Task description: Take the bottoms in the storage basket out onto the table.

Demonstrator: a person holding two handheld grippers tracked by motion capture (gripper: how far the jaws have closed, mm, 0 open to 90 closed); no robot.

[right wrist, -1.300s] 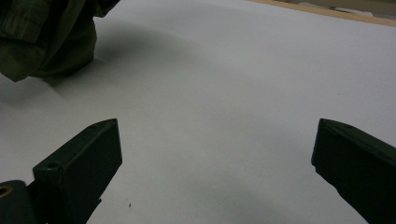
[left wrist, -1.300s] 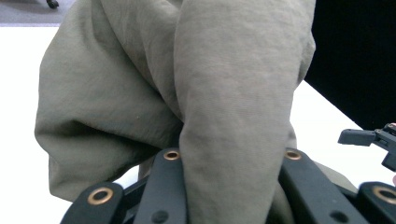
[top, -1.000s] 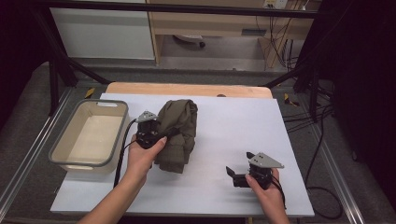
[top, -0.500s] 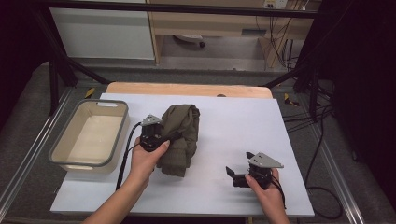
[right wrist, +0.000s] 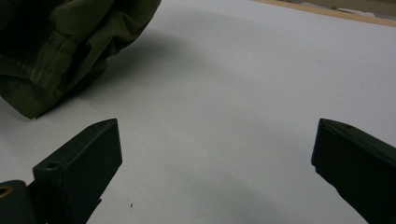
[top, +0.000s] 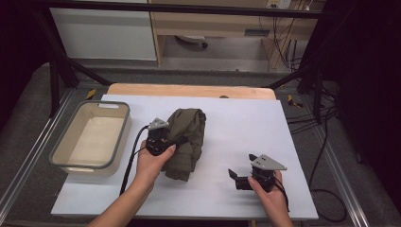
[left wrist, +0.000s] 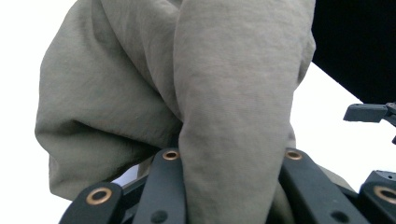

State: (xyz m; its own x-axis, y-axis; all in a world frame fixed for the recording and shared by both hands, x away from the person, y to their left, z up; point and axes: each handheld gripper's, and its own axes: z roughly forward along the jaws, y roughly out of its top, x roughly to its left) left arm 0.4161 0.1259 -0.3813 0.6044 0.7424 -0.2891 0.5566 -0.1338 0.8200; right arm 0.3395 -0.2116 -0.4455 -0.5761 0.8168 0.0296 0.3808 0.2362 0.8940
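An olive-green bundled garment (top: 187,142) lies on the white table sheet (top: 236,123), left of centre. My left gripper (top: 177,140) presses into its left side and is shut on a thick fold of the cloth. In the left gripper view that fold (left wrist: 233,140) fills the space between the two black jaws. My right gripper (top: 234,177) rests low on the sheet at the front right, apart from the garment. Its jaws stand wide open over bare sheet, my right gripper (right wrist: 212,158) aimed toward the garment's hem (right wrist: 51,60) at upper left.
A beige plastic bin with a grey rim (top: 116,106) stands at the table's left edge, nothing visible inside. A wooden strip (top: 189,90) runs along the far edge. Cables hang off the right side (top: 326,142).
The left gripper and the garment have shifted slightly toward the right and nearer the front of the table. The right gripper has stayed where it was.
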